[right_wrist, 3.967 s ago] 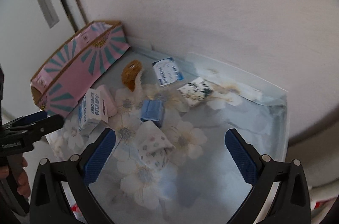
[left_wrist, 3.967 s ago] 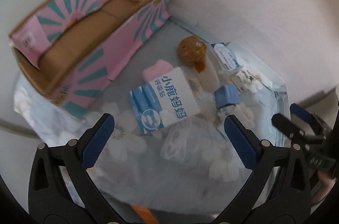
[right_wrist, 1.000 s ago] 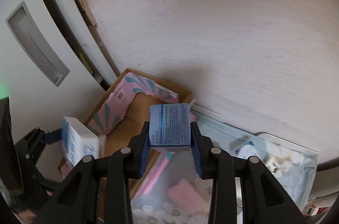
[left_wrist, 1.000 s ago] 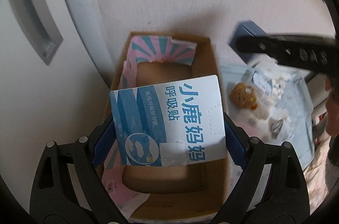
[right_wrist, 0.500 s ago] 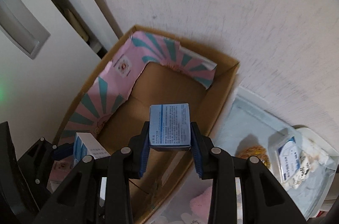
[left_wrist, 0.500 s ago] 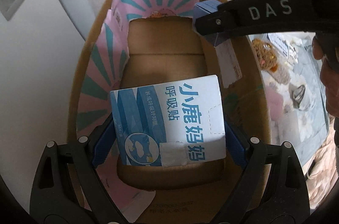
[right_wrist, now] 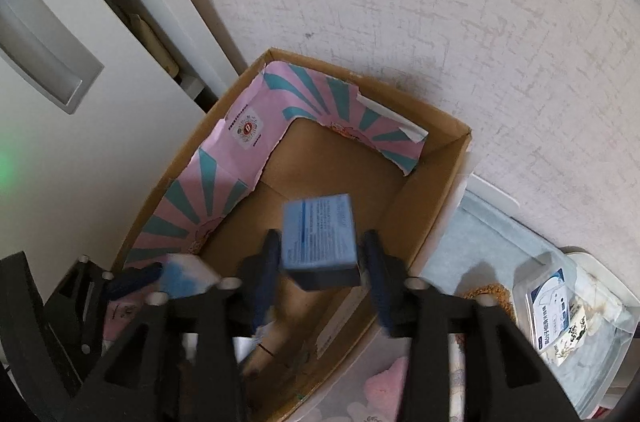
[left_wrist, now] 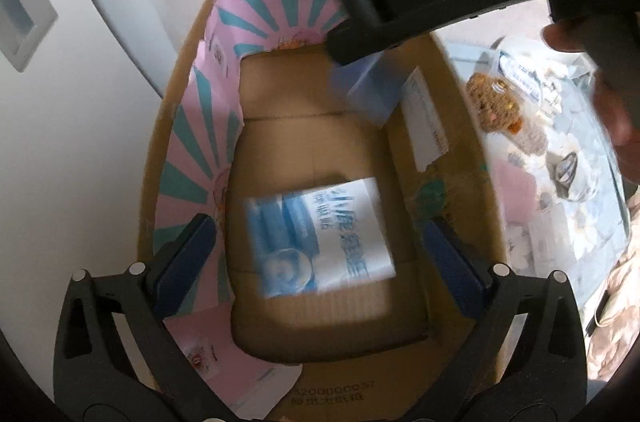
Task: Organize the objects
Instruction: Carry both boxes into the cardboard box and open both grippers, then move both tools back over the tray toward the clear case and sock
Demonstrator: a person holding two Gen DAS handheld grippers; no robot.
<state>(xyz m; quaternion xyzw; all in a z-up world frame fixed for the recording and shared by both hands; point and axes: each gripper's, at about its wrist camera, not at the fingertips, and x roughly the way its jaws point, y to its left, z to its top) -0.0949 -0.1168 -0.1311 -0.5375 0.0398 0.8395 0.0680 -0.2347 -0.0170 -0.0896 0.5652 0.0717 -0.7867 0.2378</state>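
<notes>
Left gripper (left_wrist: 316, 254): jaws just opened, spread wide, clear of white-and-blue carton (left_wrist: 320, 236), blurred, at near end of cardboard box (left_wrist: 452, 126).
Right gripper (right_wrist: 320, 262): jaws just parted; small blue box (right_wrist: 318, 236) between, blurred, over far end.

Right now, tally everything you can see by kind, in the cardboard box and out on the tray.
Printed boxes, in or over the cardboard box: 2 (white-and-blue box, small blue box)
On the tray:
Brown plush toy: 1
Pink soft item: 1
Clear case with blue label: 1
Clear wrapped bundle: 1
Total made out: 6
</notes>
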